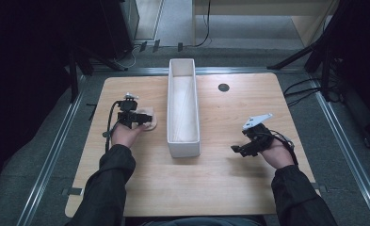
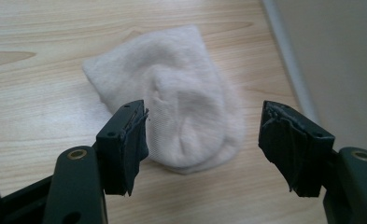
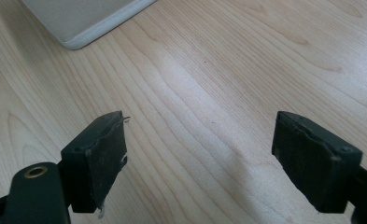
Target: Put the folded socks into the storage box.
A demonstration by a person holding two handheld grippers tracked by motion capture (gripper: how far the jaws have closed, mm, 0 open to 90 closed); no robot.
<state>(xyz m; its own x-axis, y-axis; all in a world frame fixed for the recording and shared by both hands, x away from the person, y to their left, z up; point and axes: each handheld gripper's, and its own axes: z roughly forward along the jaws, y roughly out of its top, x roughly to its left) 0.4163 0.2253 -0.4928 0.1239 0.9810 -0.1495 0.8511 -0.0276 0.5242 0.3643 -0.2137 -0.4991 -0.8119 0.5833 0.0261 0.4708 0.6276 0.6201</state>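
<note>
Sock lies beside the bin; left gripper wide over it; right gripper wide.

Light wood bench with rounded corners, long white tray lying lengthwise down its middle, crumpled white sock flat on the wood just left of tray, small dark round hole near far edge

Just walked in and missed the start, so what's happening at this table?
A person holds a gripper in each hand over a wooden table. The left gripper is open, its jaws either side of a pale sock lying beside a long white bin. The right gripper is open over bare wood, holding nothing.
</note>
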